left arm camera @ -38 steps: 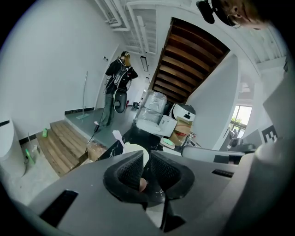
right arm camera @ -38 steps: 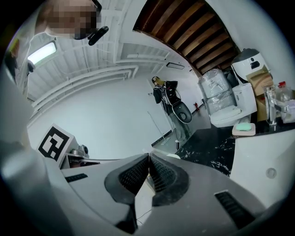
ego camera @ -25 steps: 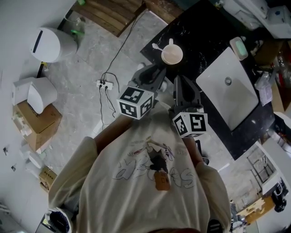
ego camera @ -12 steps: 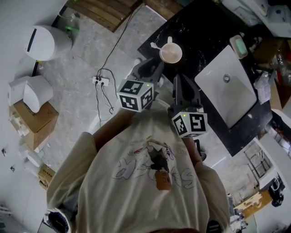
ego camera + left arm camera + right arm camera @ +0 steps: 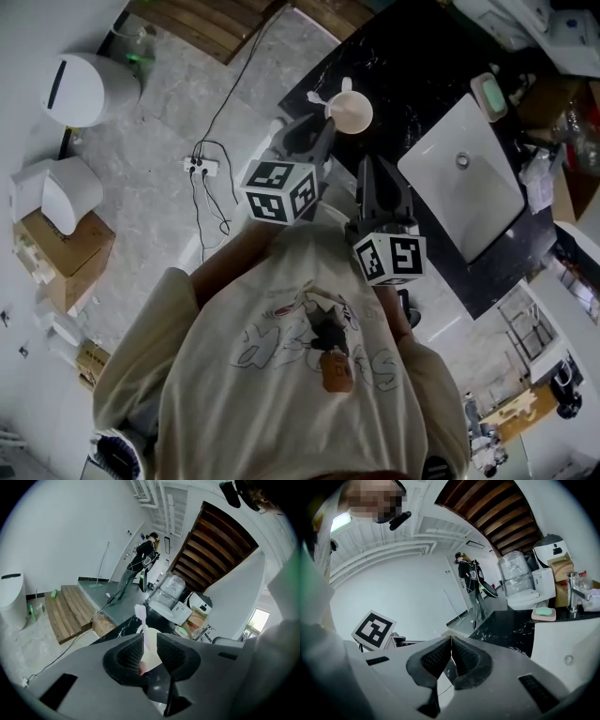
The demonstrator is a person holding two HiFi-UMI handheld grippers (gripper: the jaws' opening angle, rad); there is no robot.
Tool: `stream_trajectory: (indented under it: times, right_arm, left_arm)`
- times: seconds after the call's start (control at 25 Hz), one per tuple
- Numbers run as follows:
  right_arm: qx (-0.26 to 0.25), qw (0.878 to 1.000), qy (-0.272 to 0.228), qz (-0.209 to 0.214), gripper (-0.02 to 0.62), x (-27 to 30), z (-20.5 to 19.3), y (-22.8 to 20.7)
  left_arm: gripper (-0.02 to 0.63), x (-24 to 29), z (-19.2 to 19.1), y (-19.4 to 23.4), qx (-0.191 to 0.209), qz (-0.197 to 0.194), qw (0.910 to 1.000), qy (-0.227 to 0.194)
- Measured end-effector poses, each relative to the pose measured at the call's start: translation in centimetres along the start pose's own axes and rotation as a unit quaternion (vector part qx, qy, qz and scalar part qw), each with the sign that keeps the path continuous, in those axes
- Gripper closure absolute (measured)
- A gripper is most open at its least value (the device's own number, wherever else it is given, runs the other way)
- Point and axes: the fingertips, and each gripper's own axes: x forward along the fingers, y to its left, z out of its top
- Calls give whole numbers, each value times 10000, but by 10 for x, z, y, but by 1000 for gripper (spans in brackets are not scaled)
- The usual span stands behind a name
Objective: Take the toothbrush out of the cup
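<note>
Cup (image 5: 353,112) with toothbrush (image 5: 322,97) on black counter (image 5: 422,66), white sink (image 5: 487,206) beside

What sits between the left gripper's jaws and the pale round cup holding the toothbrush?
Nothing but bare black marble counter between the left gripper and the pale round cup, seen in the head view.

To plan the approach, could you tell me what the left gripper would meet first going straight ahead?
Probably the toothbrush in the cup, seen between the left gripper's parted jaws; depth unclear.
</note>
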Motion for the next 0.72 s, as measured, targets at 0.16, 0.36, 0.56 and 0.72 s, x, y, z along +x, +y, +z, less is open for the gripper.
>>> stream_trajectory:
  times: [0.16,0.36,0.56,0.72]
  right_arm:
    - [-24,10000,41,-42,577,1,0,-2]
    - [-50,9999,89,-42,577,6,-1,-3]
    - [-57,9999,125,-53,577,9,-2,-6]
    - [-73,9999,139,-72,577,11,0,-8]
  left_arm:
    - [514,6,2,2,-120,0,9999,-42]
    - [514,13,5,7,-191,28,9998,-76]
    - [514,19,7,10,-211,83,9997,-121]
    - [517,22,11,11,-204,80,9996,-149]
